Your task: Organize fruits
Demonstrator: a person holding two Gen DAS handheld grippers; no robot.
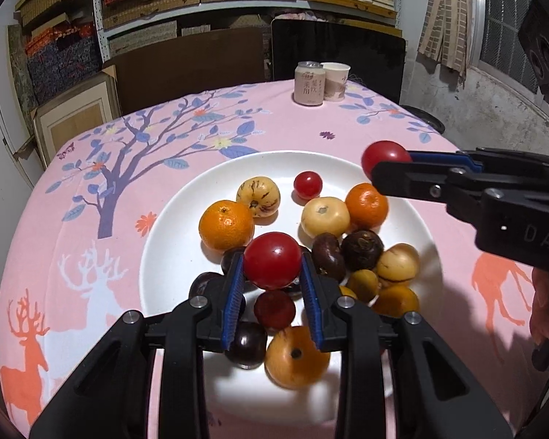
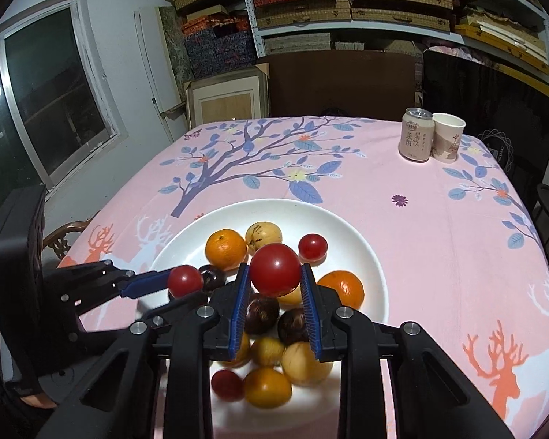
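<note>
Overhead, both grippers hung above the white plate (image 1: 172, 226), each angled down toward the fruit and each clamped on a red tomato. The left gripper (image 1: 272, 270) pinched its tomato (image 1: 272, 265) between the blue pads (image 1: 234, 292), above the near half of the plate; in the right wrist view this same gripper (image 2: 185, 281) reached in from the left edge with the tomato (image 2: 185, 281) at its tips. The right gripper (image 2: 274, 270) pressed on a second tomato (image 2: 275, 269) in the same way, held over the middle of the plate; from the left wrist view it (image 1: 386, 162) came in from the right side, its tomato (image 1: 384, 157) beyond the plate's far right rim.

On the plate lay two oranges (image 1: 226, 225), pale yellow fruits (image 1: 325, 217), dark brown ones (image 1: 362, 249) and a small red tomato (image 1: 307, 184). The plate sat on a bench covered with a pink cloth (image 1: 91, 201) printed with trees and deer. A drinks can (image 1: 309, 83) and a paper cup (image 1: 335, 80) stood touching at the far edge.

Much of the near pile was hidden behind the gripper arms, and several fruits there were blurred, so their kind was hard to tell. Only part of a hand (image 1: 541, 303) showed at the right edge of the left wrist view, cut off by the frame.
</note>
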